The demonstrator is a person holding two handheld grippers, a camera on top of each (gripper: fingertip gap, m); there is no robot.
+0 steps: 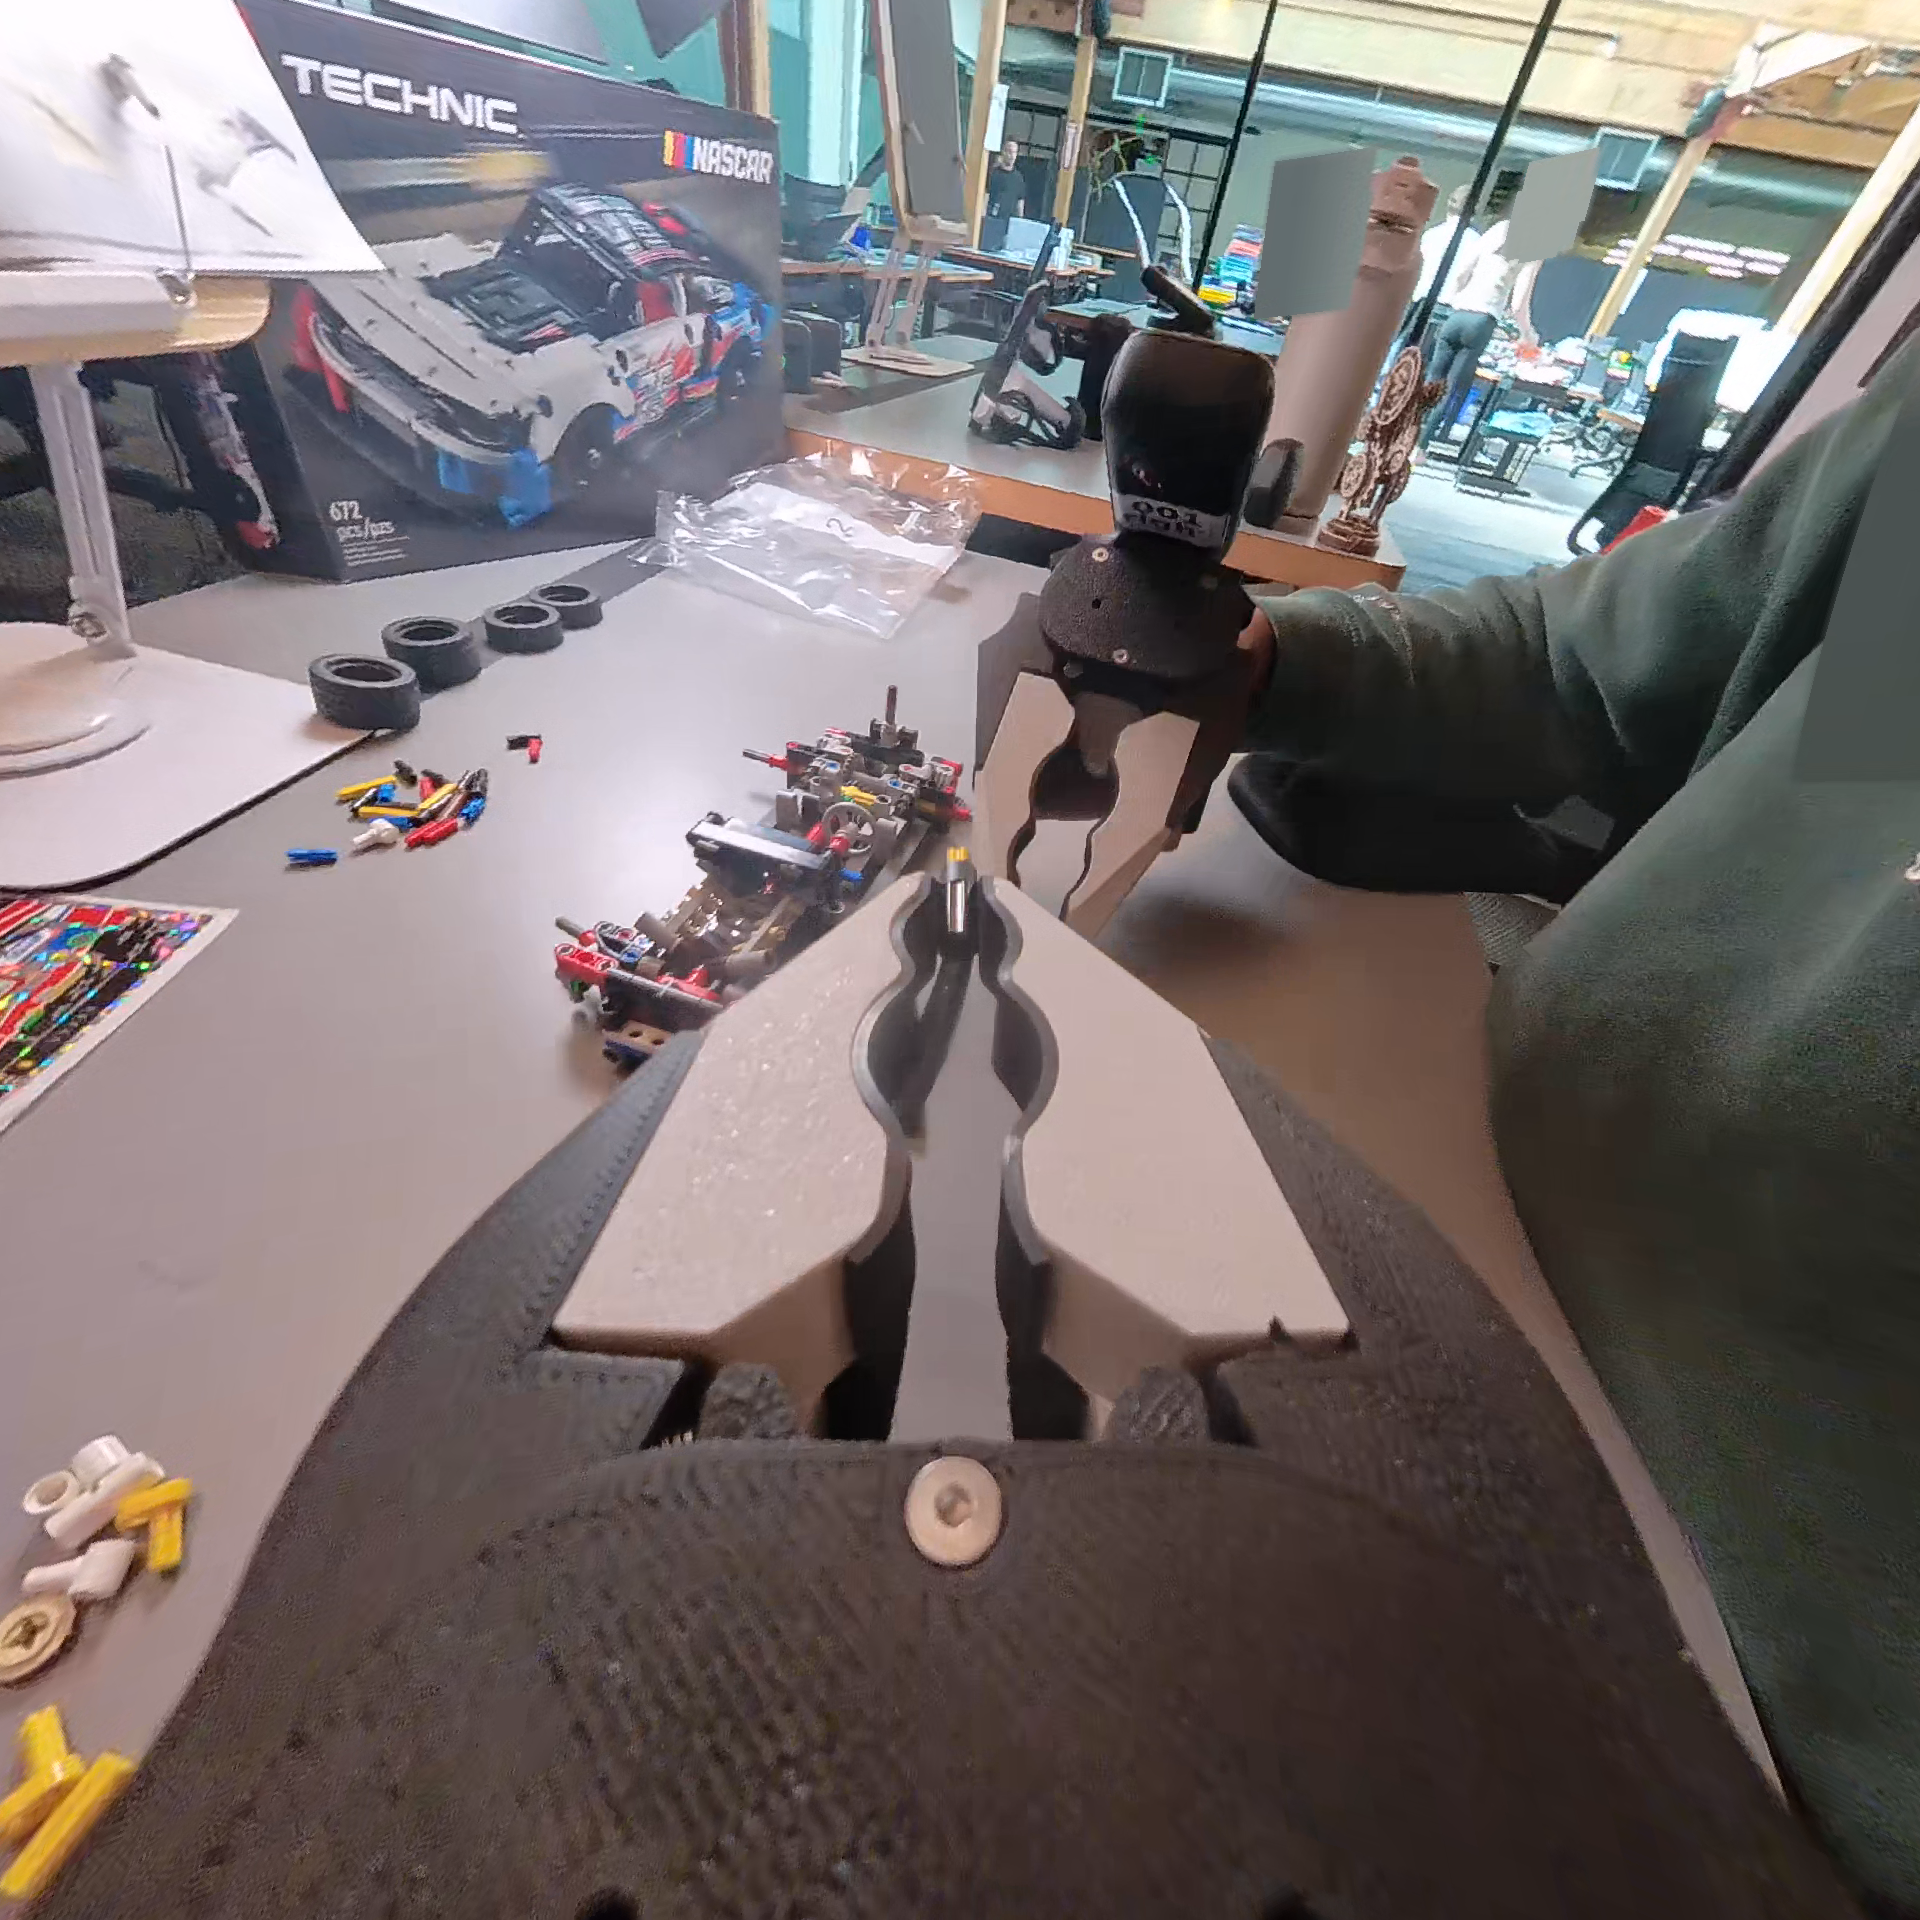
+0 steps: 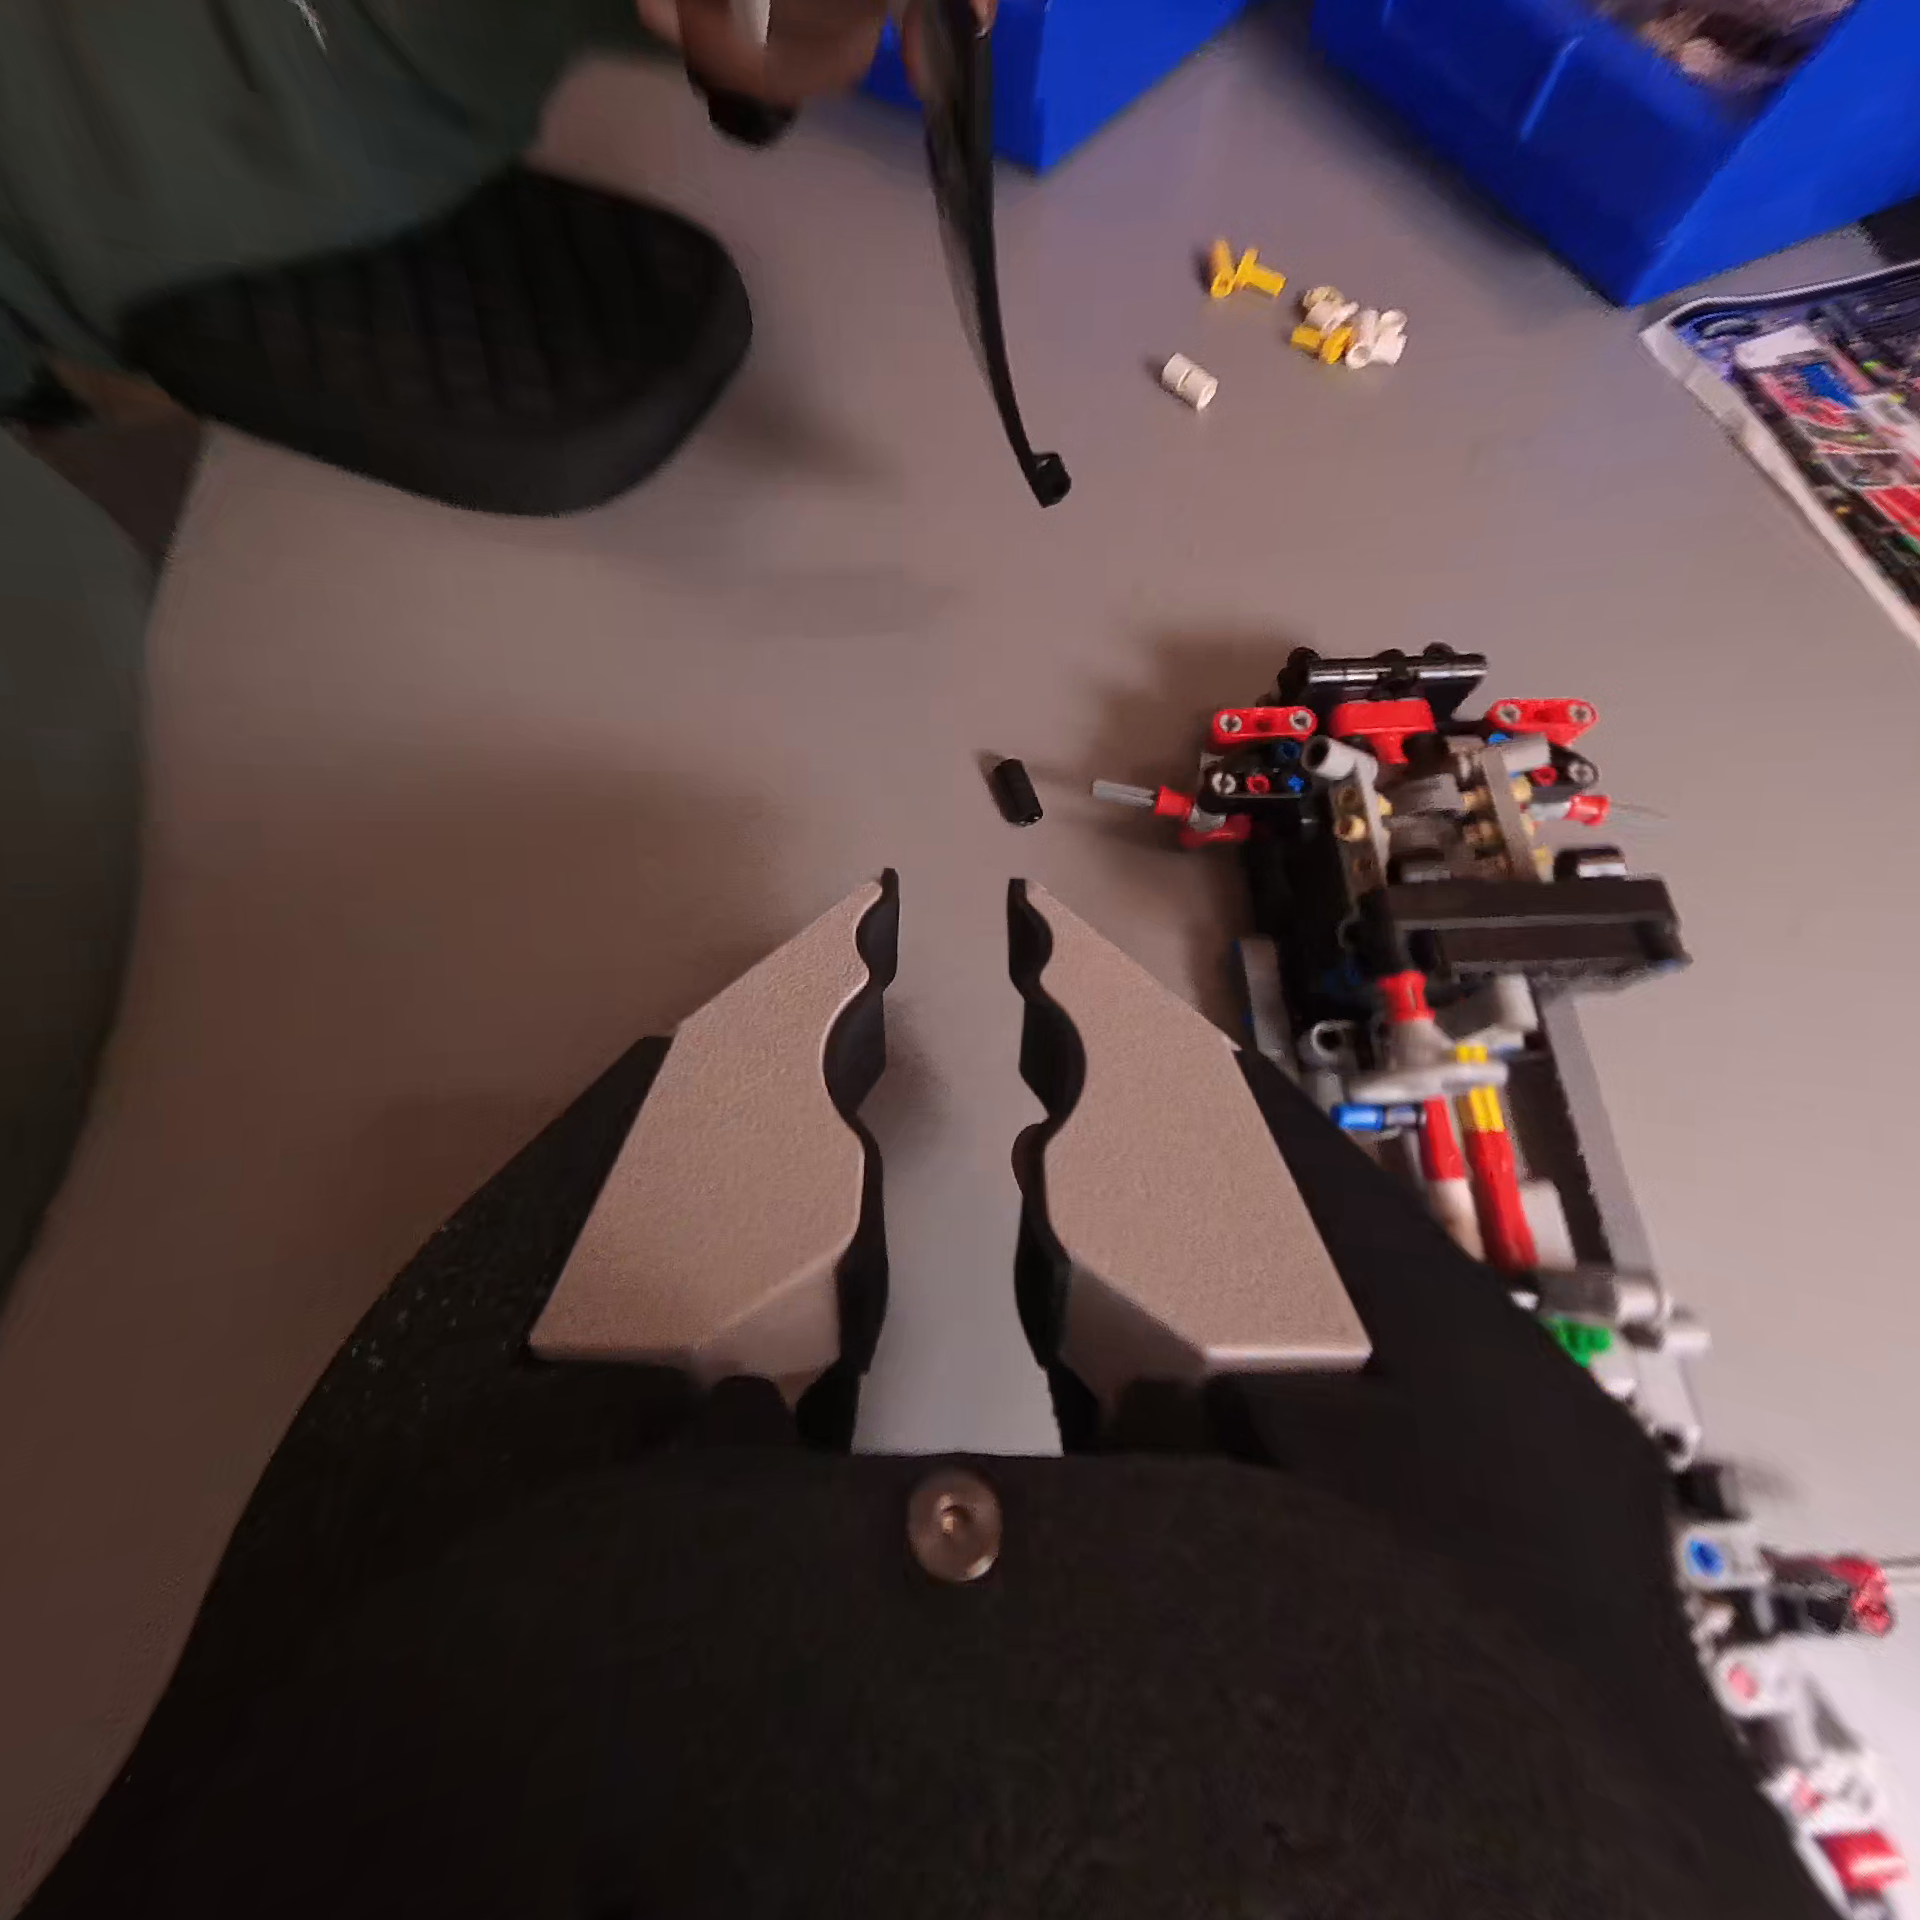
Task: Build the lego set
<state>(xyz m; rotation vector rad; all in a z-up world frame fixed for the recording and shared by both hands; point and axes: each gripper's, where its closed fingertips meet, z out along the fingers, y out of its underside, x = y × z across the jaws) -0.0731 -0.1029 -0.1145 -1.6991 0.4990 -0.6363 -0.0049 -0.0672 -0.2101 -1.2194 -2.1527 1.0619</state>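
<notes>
My left gripper [image 1: 956, 883] is shut on a long thin black flexible rod [image 1: 954, 904] with a yellow tip and holds it above the table. In the right wrist view the rod [image 2: 977, 312] hangs down, curved, with its looped end free. My right gripper [image 2: 951, 888] is open and empty, low over the table, pointing at a small black connector [image 2: 1016, 792] lying just beyond its fingertips. The right gripper also shows in the left wrist view [image 1: 1044, 883], close to the rod's tip. The partly built car chassis [image 1: 790, 862] lies left of both grippers there; in the right wrist view it [image 2: 1455, 883] lies to the right.
Several black tyres [image 1: 436, 649], loose coloured pins [image 1: 416, 805], a sticker sheet [image 1: 73, 966], the set's box [image 1: 520, 312], a plastic bag [image 1: 821, 530] and a white stand [image 1: 73, 520] sit on the table. White and yellow parts [image 2: 1340, 322] lie near blue bins [image 2: 1558, 104]. The gap from one gripper's tips to the other's is roughly 12 centimeters. The left gripper is farther from the small black connector [image 2: 1016, 792], some 15 centimeters, than the right, some 6 centimeters.
</notes>
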